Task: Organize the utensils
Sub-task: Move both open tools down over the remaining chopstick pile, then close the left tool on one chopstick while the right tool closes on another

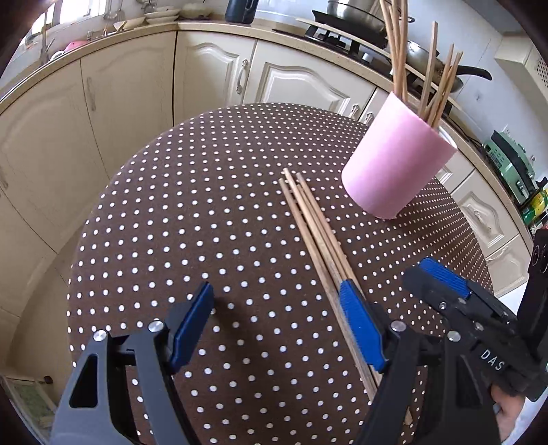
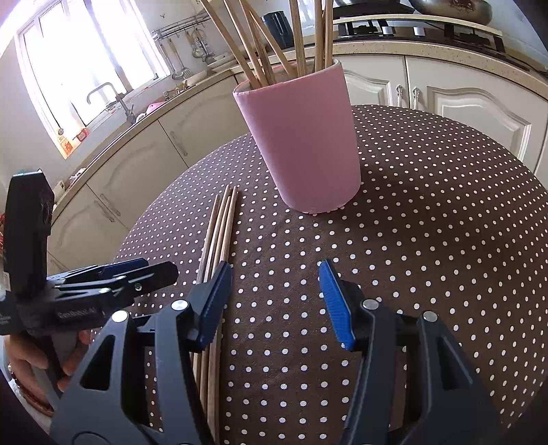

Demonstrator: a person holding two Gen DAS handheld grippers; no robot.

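Observation:
A pink cup (image 1: 394, 164) stands on the round dotted table (image 1: 205, 205) and holds several wooden chopsticks (image 1: 397, 44). A bundle of loose chopsticks (image 1: 315, 232) lies flat on the table to the cup's left. My left gripper (image 1: 277, 325) is open and empty above the table, its right finger over the bundle. My right gripper (image 2: 274, 301) is open and empty, just right of the loose chopsticks (image 2: 219, 232) and in front of the cup (image 2: 301, 143). In each wrist view the other gripper shows at the edge: the right one (image 1: 455, 301), the left one (image 2: 113, 280).
Cream kitchen cabinets (image 1: 137, 85) and a countertop curve behind the table. A stove with pans (image 1: 359, 24) is at the back right. A sink with a tap (image 2: 113, 99) is under the window at the left. The table edge (image 2: 144, 219) drops off near the chopsticks.

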